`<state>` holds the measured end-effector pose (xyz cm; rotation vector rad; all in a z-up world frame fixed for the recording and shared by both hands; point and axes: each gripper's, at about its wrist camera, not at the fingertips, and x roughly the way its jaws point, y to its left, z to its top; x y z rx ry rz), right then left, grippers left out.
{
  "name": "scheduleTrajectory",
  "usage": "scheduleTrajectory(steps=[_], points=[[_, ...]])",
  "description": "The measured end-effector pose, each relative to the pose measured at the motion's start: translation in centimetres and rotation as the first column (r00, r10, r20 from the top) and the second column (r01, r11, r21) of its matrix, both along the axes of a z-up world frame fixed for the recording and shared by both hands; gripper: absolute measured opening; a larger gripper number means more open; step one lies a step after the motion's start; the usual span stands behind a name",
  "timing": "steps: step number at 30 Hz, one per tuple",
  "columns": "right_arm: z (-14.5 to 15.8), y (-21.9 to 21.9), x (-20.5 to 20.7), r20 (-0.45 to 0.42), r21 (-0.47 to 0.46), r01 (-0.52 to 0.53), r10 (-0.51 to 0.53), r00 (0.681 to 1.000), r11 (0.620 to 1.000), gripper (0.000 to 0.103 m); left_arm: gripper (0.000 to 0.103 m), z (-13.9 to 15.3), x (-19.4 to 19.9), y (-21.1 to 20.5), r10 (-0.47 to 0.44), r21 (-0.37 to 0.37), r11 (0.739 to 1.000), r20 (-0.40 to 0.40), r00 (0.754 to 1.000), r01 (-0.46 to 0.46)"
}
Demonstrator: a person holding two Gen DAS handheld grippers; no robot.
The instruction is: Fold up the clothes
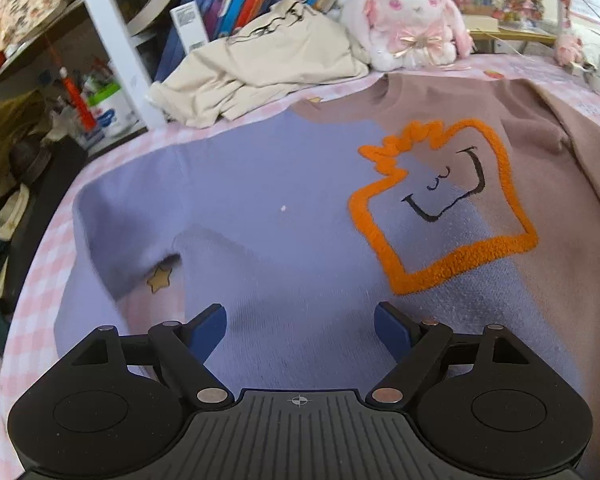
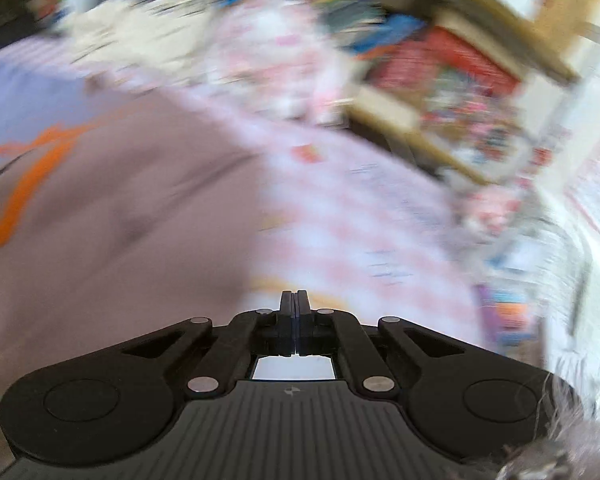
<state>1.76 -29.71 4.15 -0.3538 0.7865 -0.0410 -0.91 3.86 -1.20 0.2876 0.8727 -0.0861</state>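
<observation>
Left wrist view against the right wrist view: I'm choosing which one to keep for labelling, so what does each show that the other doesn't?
Only the left wrist view shows the open left gripper, the sweater's blue half with a folded sleeve, a beige garment and a plush bunny, all sharp.

Only the right wrist view, heavily blurred, shows the shut right gripper, with nothing visibly held.

Both show the sweater with its orange outline, the pink checked cloth and books behind.
</observation>
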Motion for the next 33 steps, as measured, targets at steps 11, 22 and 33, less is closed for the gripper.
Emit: scheduleTrajectory(steps=[11,22,33], points=[[2.3,-13.1,5.1,0.111,-0.061,0.282,-0.274,0.955,0.957,0.001,0.084,0.1,-0.4,-1.4,0.048,0.033,0.998,-0.002,0.999,-0.048],[0.1,-1.4,0.1,-0.076,0.229,-0.139,0.160,0.984,0.963,0.005,0.087,-0.6,-0.4,-1.1,0.093,-0.003,0.996,-0.019,0.996,-0.093],[-3.1,9.3,-4.6,-0.216,0.267,-0.399,0.458,0.862,0.877,0.055,0.091,-0.7,0.0,-0.5,0.073,-0.036,0.997,-0.032,0.997,-0.074]])
